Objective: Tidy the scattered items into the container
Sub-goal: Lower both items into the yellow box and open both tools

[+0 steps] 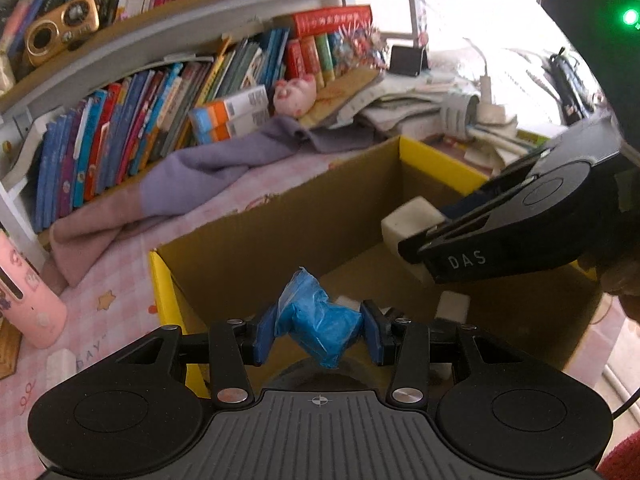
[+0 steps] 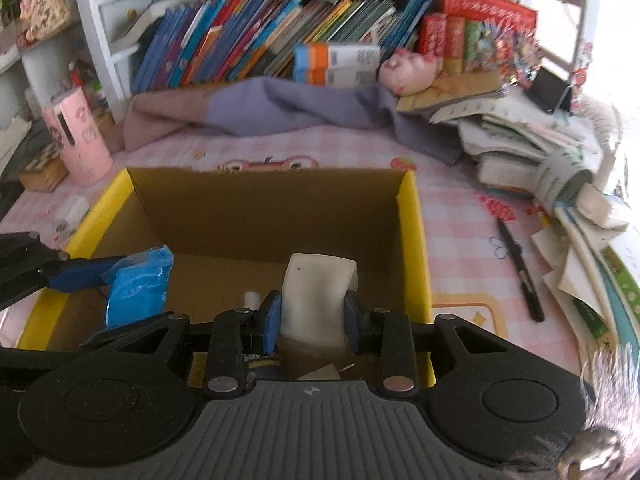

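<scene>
Over the cardboard box [image 2: 264,216], both grippers are positioned with loads, so the delivery step is judged to be in hand. Left gripper [image 1: 318,334] is clenched on one crumpled blue packet [image 1: 318,320], held above the near left corner of the box. Right gripper [image 2: 310,320] is clenched on one white block [image 2: 318,292], held above the box interior toward the right wall.

Next move, as judged: lower each load a little further inside the walls and release. The two tools are close together, so they should be released with care to avoid a knock.

Count inside the box: at least two small white pieces [image 1: 452,306] on the floor, plus a dark round item under the tools, not identifiable.

Count outside the box: one black pen [image 2: 520,272] on the pink checked tablecloth [image 2: 452,216] to the right; one small white item [image 2: 74,208] beside the left wall; one pink bottle [image 2: 78,140] standing further left. A purple cloth [image 2: 280,108] and stacked papers lie behind, near the bookshelf; whether these belong to the task cannot be told
</scene>
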Demonstrator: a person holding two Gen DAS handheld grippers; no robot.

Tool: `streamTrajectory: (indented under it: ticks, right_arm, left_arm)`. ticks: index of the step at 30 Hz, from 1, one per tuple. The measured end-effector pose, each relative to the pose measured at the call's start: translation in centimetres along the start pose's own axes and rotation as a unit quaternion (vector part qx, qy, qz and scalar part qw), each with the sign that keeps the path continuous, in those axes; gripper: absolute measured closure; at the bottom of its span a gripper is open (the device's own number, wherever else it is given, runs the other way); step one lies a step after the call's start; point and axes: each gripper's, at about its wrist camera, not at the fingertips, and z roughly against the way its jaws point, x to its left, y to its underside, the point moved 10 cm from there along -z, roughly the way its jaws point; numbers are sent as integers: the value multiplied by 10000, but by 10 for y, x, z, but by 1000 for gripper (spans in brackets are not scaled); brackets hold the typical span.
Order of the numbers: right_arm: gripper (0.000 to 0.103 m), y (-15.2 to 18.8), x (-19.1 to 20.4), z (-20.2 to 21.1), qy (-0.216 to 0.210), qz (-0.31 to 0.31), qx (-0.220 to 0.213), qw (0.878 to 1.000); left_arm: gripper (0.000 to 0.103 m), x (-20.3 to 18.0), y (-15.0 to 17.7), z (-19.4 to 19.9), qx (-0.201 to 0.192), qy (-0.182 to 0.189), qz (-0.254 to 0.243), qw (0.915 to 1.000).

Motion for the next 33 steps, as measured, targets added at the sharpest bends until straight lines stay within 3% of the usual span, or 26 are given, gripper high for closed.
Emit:
streamTrajectory:
  ticks: [20,22,30,33]
  right_arm:
    - [71,4,21,-22,-302,608,363,9970]
    - [71,5,22,-22,-315,608,373,9970]
    - [61,0,20,-13,-361,545,156,9977]
    - [58,-3,18,-7,-380,448,19,9983]
  left_arm:
    - [56,-1,7,-11,370,-170,8,9992]
    - [52,-1,6,-11,376,-205,6,9991]
    - [18,-1,2,-4,266,-427,-22,9987]
    - [16,-1,-1,2,112,-522,20,9986]
